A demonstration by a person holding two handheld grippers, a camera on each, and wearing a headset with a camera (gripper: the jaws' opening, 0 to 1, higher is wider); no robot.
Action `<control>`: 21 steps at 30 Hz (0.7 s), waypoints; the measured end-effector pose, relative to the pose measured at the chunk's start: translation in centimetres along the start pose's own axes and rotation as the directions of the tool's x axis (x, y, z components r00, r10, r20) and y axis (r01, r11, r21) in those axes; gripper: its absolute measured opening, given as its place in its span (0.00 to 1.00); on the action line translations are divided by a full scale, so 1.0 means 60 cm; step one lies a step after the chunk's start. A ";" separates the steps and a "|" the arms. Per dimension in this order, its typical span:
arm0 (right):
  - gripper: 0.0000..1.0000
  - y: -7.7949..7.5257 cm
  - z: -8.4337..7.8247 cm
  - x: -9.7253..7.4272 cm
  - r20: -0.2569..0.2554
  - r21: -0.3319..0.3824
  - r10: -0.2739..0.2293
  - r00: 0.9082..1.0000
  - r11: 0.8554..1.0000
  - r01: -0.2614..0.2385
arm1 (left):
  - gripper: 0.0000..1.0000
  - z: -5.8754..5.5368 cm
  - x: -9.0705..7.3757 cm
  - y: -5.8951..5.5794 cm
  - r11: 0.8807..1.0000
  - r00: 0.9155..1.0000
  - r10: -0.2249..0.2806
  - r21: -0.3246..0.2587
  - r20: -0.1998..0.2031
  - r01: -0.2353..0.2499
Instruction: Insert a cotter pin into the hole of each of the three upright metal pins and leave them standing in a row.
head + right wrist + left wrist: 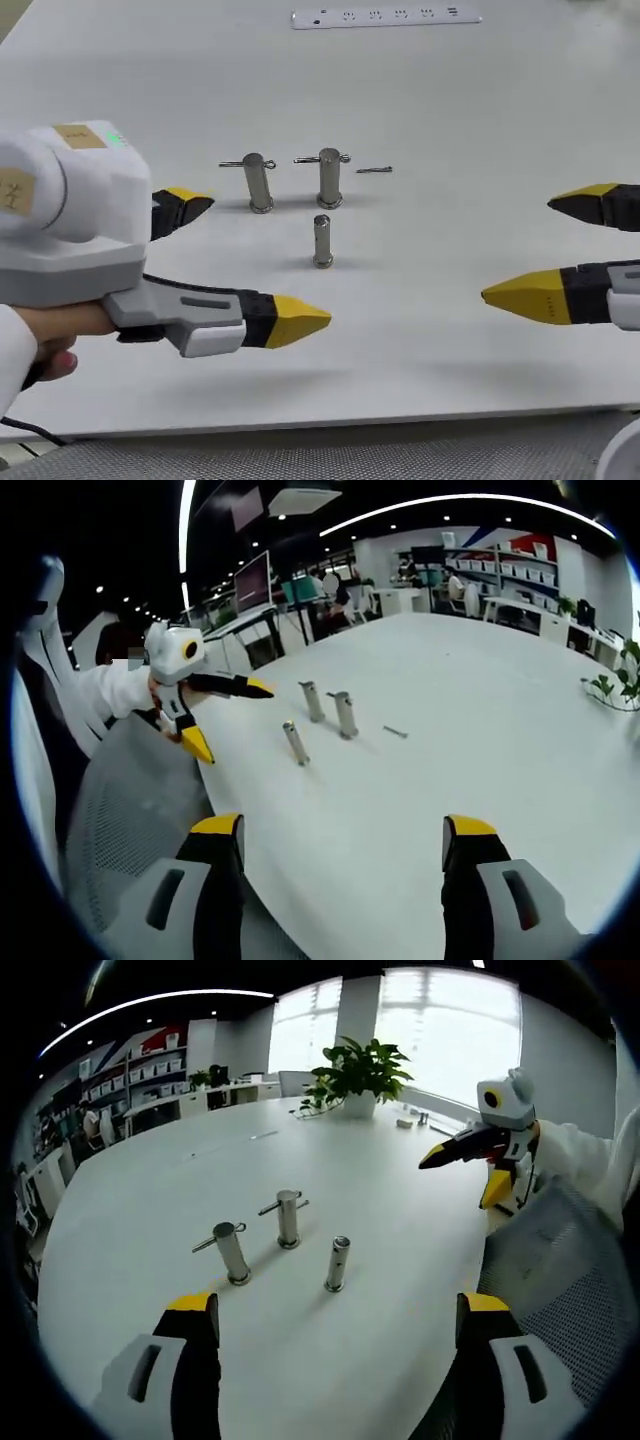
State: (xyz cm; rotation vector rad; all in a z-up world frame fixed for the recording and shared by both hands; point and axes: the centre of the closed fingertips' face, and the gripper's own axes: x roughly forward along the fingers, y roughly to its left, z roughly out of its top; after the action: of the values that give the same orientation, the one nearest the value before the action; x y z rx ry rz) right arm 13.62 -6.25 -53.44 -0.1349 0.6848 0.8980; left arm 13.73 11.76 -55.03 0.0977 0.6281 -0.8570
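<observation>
Two open grippers wait either side of three upright pins on the white table (450, 100).

The left gripper (271, 260) and the right gripper (516, 248) both hover with jaws spread wide, grasping nothing, well apart from the pins. Two pins stand side by side in the far row, the far-left pin (259, 183) and the far-right pin (330, 178). Fitted cotter pins (238, 163) sit crosswise through their tops. The near pin (322, 241) stands alone just in front of them, not yet pinned. A loose cotter pin (375, 170) lies flat on the table just right of the far-right pin. A power strip (385, 16) lies far back.
</observation>
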 end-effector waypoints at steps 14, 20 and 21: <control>0.75 -0.020 0.037 0.006 -0.076 -0.139 0.013 0.997 0.990 -0.023 | 0.99 -0.003 -0.040 -0.009 1.000 1.000 -0.015 0.019 0.002 0.015; 0.72 -0.044 0.054 0.019 -0.153 -0.253 0.025 0.988 0.965 -0.064 | 0.99 -0.009 -0.060 -0.007 1.000 1.000 0.002 -0.002 0.018 -0.002; 0.71 -0.046 0.058 0.022 -0.159 -0.260 0.026 0.987 0.963 -0.068 | 0.99 -0.011 -0.063 -0.007 1.000 1.000 0.007 -0.003 0.019 -0.007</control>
State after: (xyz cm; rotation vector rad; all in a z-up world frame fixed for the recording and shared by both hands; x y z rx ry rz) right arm 18.00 -5.75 -51.98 -0.4326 0.7108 1.0305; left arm 11.31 14.25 -53.40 0.0884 0.6108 -0.8492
